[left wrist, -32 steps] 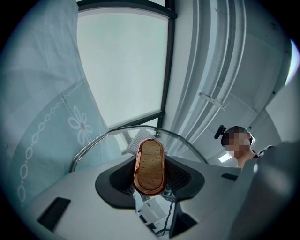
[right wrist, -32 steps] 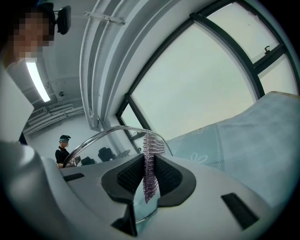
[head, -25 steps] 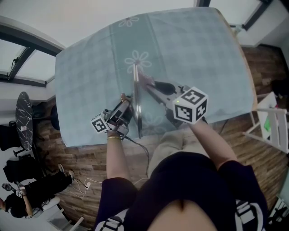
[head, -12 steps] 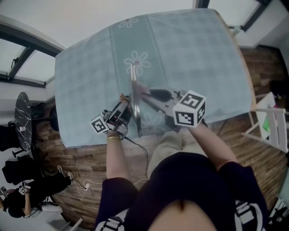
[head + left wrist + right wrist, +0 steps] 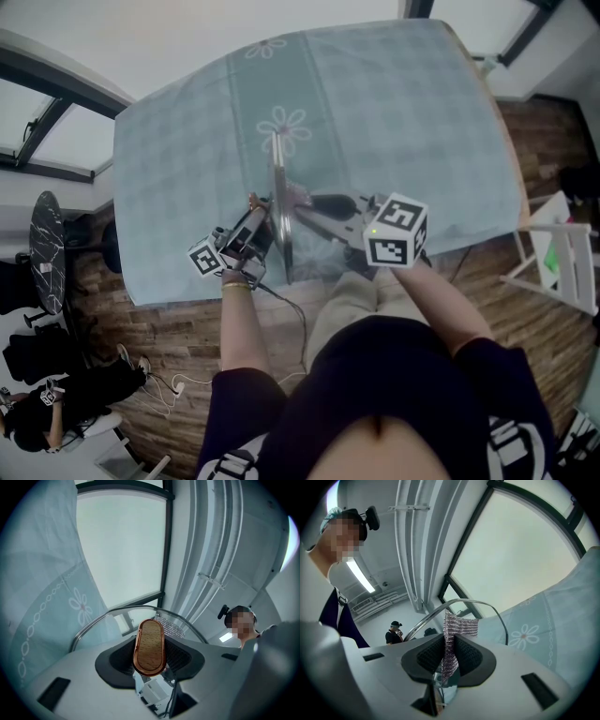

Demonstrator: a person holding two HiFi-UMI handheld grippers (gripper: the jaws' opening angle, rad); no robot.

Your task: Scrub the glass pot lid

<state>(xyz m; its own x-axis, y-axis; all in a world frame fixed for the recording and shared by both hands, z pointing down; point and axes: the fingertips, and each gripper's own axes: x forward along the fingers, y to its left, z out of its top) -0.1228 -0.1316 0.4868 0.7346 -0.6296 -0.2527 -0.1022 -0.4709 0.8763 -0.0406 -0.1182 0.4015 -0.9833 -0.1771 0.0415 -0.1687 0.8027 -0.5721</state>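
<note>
**Scrubbing in hand: lid held on edge, cloth at the glass**

Seen from the head camera, a person stands at a table (image 5: 403, 103) covered with a pale teal flowered cloth, with a gripper in each hand. The glass pot lid (image 5: 281, 206) is in the air over the table's near edge. It stands on edge between the 2 grippers, its metal rim showing as a thin upright line.

The left gripper (image 5: 257, 225) takes it from the left. In the left gripper view its jaws stand partly apart, clamped on the lid's oval wood-and-copper knob (image 5: 149, 646), which fills the gap. The right gripper (image 5: 307, 201) comes from the other side. In the right gripper view its jaws are pinched almost together on a silvery mesh scrubbing cloth (image 5: 460, 626), and the cloth's free end appears to lie against the glass.

This looks like the scrubbing step itself, on 1 face of the lid. The next move probably calls for firm strokes across the glass. The left grip on the knob must brace against that push, or the lid could swivel.
</note>
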